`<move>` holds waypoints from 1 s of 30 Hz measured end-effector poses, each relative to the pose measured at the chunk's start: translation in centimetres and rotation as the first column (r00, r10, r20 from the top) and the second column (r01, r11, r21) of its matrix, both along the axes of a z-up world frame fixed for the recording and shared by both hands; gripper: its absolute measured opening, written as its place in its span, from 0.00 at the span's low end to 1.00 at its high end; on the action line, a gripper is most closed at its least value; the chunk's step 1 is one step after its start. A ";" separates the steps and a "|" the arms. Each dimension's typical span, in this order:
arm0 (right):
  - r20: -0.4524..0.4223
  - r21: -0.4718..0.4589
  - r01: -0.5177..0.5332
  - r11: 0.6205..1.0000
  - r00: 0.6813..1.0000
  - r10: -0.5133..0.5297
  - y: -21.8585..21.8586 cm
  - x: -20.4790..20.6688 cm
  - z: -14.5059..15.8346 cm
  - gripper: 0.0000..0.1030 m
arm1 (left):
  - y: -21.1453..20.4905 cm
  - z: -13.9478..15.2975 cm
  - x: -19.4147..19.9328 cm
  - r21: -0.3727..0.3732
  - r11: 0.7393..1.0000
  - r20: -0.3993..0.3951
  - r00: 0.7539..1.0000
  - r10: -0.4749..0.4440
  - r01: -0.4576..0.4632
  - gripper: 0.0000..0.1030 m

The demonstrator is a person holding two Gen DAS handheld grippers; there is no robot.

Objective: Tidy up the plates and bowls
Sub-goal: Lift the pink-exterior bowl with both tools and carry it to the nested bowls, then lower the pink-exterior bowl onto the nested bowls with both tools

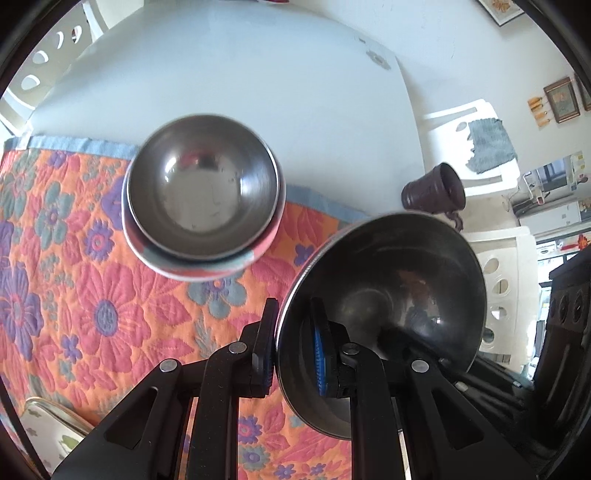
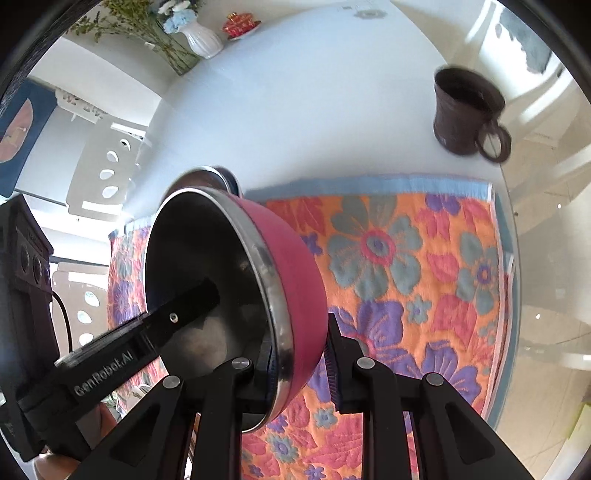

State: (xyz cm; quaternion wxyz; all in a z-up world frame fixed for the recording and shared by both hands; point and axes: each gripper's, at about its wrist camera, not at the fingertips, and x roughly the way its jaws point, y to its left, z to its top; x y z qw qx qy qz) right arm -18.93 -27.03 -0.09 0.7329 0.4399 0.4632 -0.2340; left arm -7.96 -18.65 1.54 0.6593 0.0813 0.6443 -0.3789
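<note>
In the left wrist view a steel bowl [image 1: 203, 184] sits nested in a second bowl on the floral mat [image 1: 74, 258]. My left gripper [image 1: 295, 354] is shut on the rim of a steel-lined bowl [image 1: 399, 295], held tilted above the mat. In the right wrist view my right gripper [image 2: 299, 362] is shut on the rim of the same pink, steel-lined bowl [image 2: 291, 258]. The left gripper's finger [image 2: 177, 314] reaches into that bowl from the left. The nested bowls [image 2: 207, 179] peek out behind it.
A dark brown mug [image 2: 465, 114] stands on the white table [image 2: 295, 92] beyond the mat, also in the left wrist view [image 1: 436, 192]. A white vase with flowers [image 2: 201, 37] and a red dish [image 2: 240, 24] are at the far edge. A patterned plate [image 1: 48, 435] lies at the lower left.
</note>
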 end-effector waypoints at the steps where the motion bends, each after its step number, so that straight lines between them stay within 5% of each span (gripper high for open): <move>1: 0.000 -0.010 -0.001 1.000 1.000 0.001 -0.1 0.2 0.4 0.20 | 0.1 0.3 0.2 -0.007 1.000 0.000 1.000 0.003 -0.003 0.14; 13: 0.040 -0.084 -0.064 0.994 0.997 0.067 -1.0 5.2 4.9 0.20 | 1.2 4.1 5.2 -0.066 0.994 0.060 0.994 0.089 -0.085 0.14; 30: 0.125 -0.012 -0.087 0.996 0.988 0.088 -0.9 10.9 1.8 0.20 | 3.2 2.1 9.9 -0.046 0.983 0.059 0.982 0.181 -0.179 0.14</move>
